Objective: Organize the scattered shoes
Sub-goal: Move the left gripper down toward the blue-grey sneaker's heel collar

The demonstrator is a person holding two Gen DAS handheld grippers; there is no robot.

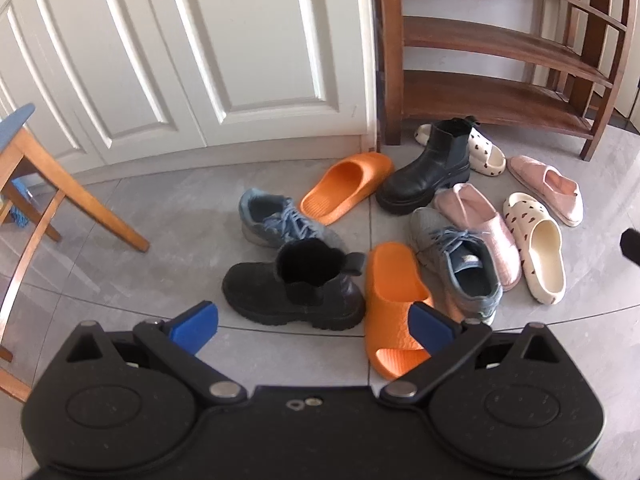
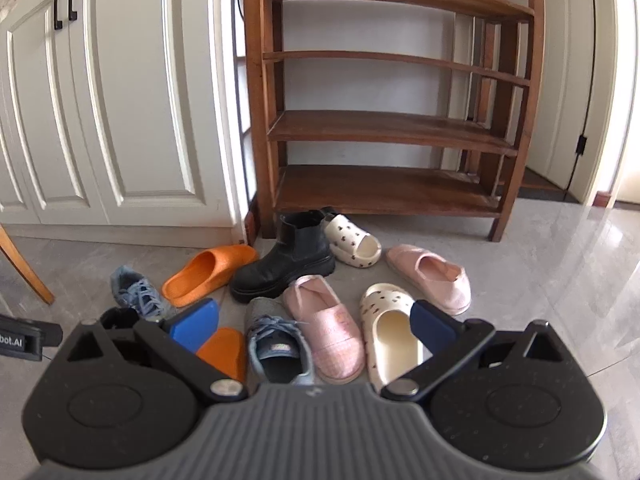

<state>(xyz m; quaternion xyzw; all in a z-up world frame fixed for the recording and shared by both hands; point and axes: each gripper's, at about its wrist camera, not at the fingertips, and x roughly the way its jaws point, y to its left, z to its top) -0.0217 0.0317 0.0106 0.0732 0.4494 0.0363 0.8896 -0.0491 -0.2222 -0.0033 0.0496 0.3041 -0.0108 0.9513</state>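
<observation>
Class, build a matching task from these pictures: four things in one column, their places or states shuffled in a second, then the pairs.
1. upright black ankle boot
2. wooden shoe rack
3. cream slide with dark hearts
4. left gripper

a. open, holding nothing
b. shelves bare
c. right of the pink quilted slipper
d. at the rack's left foot

Pairs: 1-d, 2-b, 3-c, 4-a

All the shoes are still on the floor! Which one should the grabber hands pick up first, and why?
Probably the near black boot. The left gripper is open and empty, and the boot stands upright right in front of it, so lowering over its collar looks easiest. All the shelves of the wooden rack are bare, so there is room to place it. The right gripper is open too.
</observation>
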